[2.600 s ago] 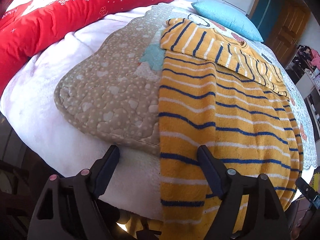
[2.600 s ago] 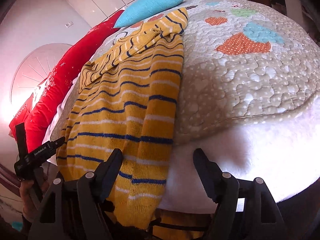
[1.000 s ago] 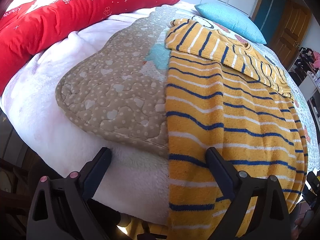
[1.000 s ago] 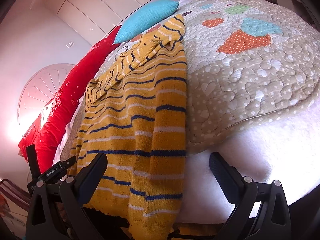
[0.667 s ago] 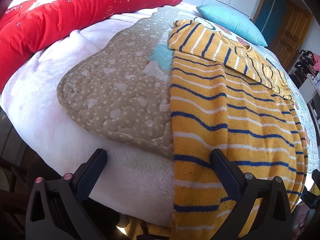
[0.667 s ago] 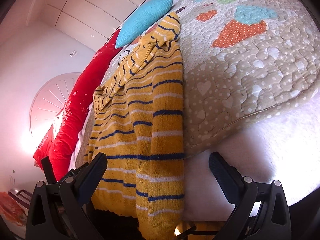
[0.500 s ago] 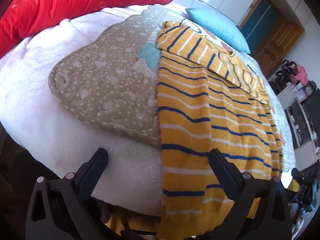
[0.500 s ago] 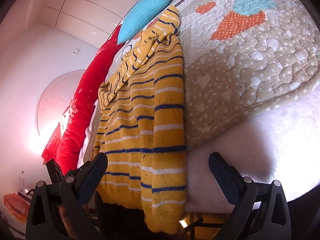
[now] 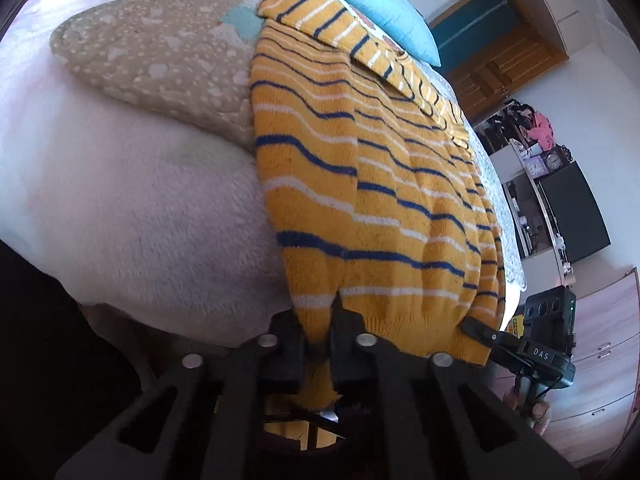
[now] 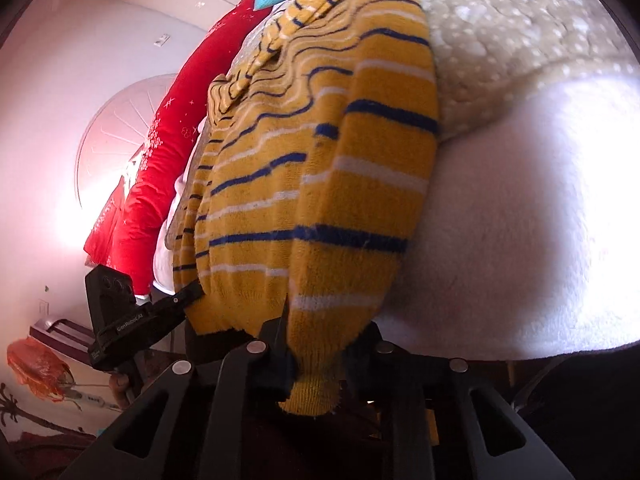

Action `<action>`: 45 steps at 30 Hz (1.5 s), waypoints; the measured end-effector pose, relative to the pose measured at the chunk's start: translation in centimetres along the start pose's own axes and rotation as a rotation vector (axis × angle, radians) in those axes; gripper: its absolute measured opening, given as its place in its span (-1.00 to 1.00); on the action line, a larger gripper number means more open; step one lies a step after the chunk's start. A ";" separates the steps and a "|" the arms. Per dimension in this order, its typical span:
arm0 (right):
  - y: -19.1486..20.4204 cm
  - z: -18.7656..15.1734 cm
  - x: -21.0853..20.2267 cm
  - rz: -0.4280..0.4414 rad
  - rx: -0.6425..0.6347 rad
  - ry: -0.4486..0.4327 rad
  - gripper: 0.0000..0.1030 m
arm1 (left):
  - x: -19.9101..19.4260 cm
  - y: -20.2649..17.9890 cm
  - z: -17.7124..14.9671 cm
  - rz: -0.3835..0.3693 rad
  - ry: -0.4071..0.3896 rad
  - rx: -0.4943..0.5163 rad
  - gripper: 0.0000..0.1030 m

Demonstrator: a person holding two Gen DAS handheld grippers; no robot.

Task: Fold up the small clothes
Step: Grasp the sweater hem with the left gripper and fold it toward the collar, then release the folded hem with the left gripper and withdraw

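A yellow knit sweater with blue and white stripes lies lengthwise on the bed, its hem hanging over the near edge and its sleeves folded across the far end. My left gripper is shut on the hem's left corner. My right gripper is shut on the hem's right corner; the sweater bunches between its jaws. Each gripper shows at the edge of the other's view: the right gripper and the left gripper.
The sweater rests on a beige quilted cover over a white fleece blanket. A blue pillow and a red bolster lie at the far side. A wooden door and shelves stand to the right.
Both grippers have dropped below the bed edge, moved in on the hanging hem and shut on its two corners. They were open and above the hem before.
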State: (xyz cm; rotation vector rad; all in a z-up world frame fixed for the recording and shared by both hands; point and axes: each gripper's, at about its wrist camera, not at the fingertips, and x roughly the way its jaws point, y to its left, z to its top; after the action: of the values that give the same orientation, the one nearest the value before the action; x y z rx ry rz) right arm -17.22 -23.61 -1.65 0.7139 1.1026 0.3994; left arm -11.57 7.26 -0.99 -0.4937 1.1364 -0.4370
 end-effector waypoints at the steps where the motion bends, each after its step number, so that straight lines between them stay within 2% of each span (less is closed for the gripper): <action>1: 0.7 0.0 -0.3 -0.006 -0.028 -0.002 -0.71 | -0.4 -0.3 0.0 -0.003 -0.011 0.002 -0.84; 4: 2.9 0.5 -1.9 0.026 -0.075 -0.020 -0.73 | -2.6 -1.8 0.3 -0.034 -0.052 0.024 -0.84; 7: 5.4 2.6 -4.3 0.094 -0.128 -0.064 -0.73 | -4.9 -3.4 2.2 -0.065 -0.102 0.045 -0.84; 10: 7.9 6.5 -6.2 0.151 -0.193 -0.126 -0.73 | -6.6 -5.5 5.7 -0.067 -0.164 0.092 -0.84; 13: 9.6 12.1 -6.5 0.174 -0.226 -0.182 -0.73 | -6.3 -7.3 11.3 -0.051 -0.207 0.120 -0.84; 15: 10.2 16.7 -5.7 0.154 -0.225 -0.224 -0.73 | -5.0 -8.1 15.7 -0.020 -0.232 0.132 -0.84; 18: 9.1 23.4 -2.8 0.101 -0.166 -0.254 -0.73 | -1.6 -8.2 22.4 0.020 -0.218 0.104 -0.84; 21: 7.3 29.0 1.5 0.008 -0.091 -0.238 -0.73 | 3.2 -7.6 27.7 0.066 -0.176 0.056 -0.84; 23: 5.3 31.4 4.2 -0.034 -0.036 -0.203 -0.69 | 6.1 -6.5 30.0 0.107 -0.129 0.016 -0.83; 24: 4.0 32.5 5.0 -0.041 0.012 -0.182 -0.69 | 7.4 -5.7 30.7 0.104 -0.103 -0.016 -0.83; 26: 1.6 33.8 6.2 0.006 0.113 -0.164 -0.65 | 9.2 -3.9 31.8 0.044 -0.065 -0.095 -0.82; 27: 0.6 34.3 6.5 0.049 0.159 -0.159 -0.48 | 9.4 -3.1 32.1 0.003 -0.063 -0.134 -0.81; 28: -0.3 34.7 6.7 0.087 0.202 -0.158 -0.37 | 9.4 -2.4 32.3 -0.047 -0.066 -0.168 -0.71; 29: -0.9 35.1 6.7 0.115 0.233 -0.167 -0.17 | 9.3 -1.8 32.5 -0.097 -0.070 -0.189 -0.65; 30: -1.3 35.5 6.7 0.133 0.254 -0.182 0.05 | 9.1 -1.5 32.8 -0.126 -0.085 -0.202 -0.49; 31: -1.6 35.9 6.7 0.147 0.268 -0.194 0.19 | 8.8 -1.2 33.0 -0.144 -0.108 -0.213 -0.30; 32: -1.9 36.3 6.6 0.156 0.282 -0.210 0.37 | 8.3 -0.9 33.2 -0.155 -0.136 -0.225 -0.21; 34: -2.6 37.3 6.6 0.154 0.327 -0.246 0.46 | 7.5 -0.3 33.5 -0.140 -0.177 -0.248 0.17; 35: -3.1 37.7 6.6 0.164 0.354 -0.256 0.48 | 7.2 0.0 33.7 -0.122 -0.193 -0.261 0.21; 38: -3.3 38.8 6.2 0.132 0.380 -0.266 0.48 | 7.1 0.5 34.4 -0.067 -0.182 -0.248 0.23; 42: -1.4 38.1 3.6 0.059 0.239 -0.258 0.53 | 5.5 -0.4 33.1 0.041 -0.175 -0.140 0.26; 45: -1.0 35.3 0.7 0.006 0.141 -0.235 0.56 | 4.2 -1.1 30.8 0.139 -0.165 -0.012 0.29</action>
State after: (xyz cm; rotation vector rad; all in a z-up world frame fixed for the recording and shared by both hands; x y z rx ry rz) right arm 15.09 -35.28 6.56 0.8656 0.9121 0.2368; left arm 18.50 8.61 6.85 -0.4497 1.0076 -0.2638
